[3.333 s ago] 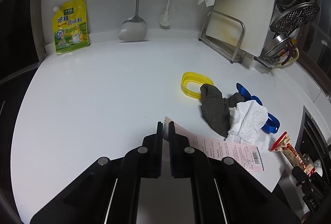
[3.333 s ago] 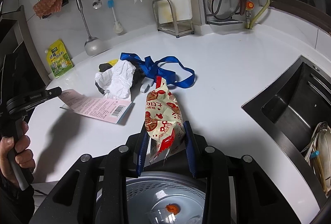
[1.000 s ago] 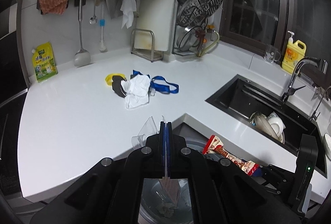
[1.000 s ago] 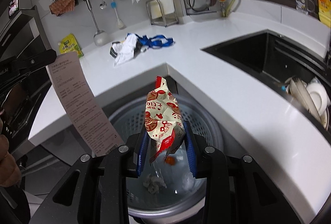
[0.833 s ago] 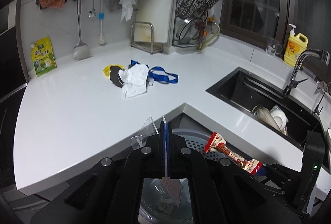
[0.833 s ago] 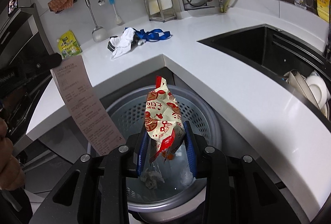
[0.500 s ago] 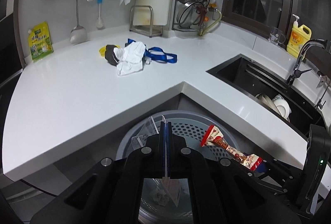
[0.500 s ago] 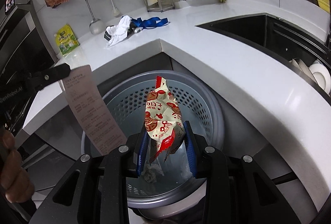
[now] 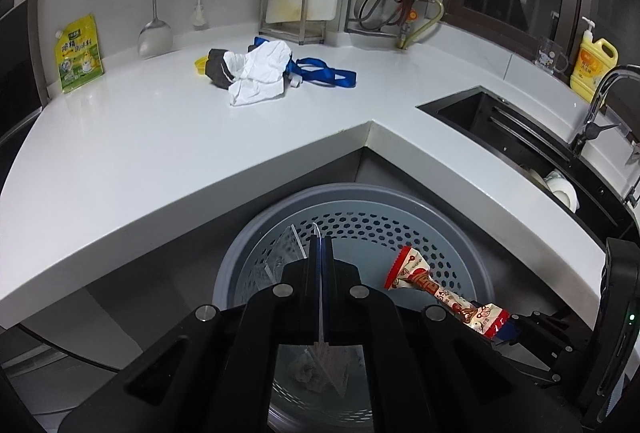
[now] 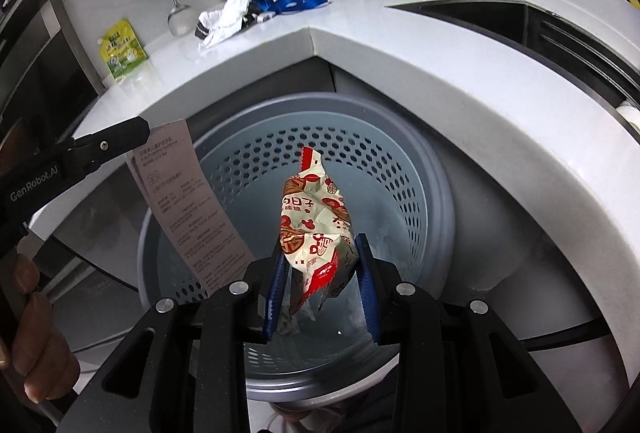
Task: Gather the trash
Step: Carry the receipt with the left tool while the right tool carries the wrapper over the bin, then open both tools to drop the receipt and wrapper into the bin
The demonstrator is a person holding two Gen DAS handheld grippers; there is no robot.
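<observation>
My left gripper (image 9: pixel 320 253) is shut on a pink paper slip (image 10: pixel 188 201), which hangs down over the grey perforated trash basket (image 9: pixel 460 233). The slip shows edge-on in the left wrist view (image 9: pixel 322 333). My right gripper (image 10: pixel 322 265) is shut on a red and cream snack wrapper (image 10: pixel 316 217), held above the same basket (image 10: pixel 420 169). The wrapper also shows in the left wrist view (image 9: pixel 436 289). Crumpled trash (image 9: pixel 308 373) lies at the basket's bottom.
On the white corner counter (image 9: pixel 160 137) lie a crumpled white paper (image 9: pixel 260 73), a dark cloth (image 9: pixel 218 67), a blue ribbon (image 9: pixel 324 71) and a yellow ring (image 9: pixel 200 63). A black sink (image 9: pixel 520 137) is to the right. A yellow-green pouch (image 9: pixel 78 51) leans on the wall.
Both grippers have moved back from the counter and down over the basket, still holding the slip and the wrapper. The basket now fills more of both views.
</observation>
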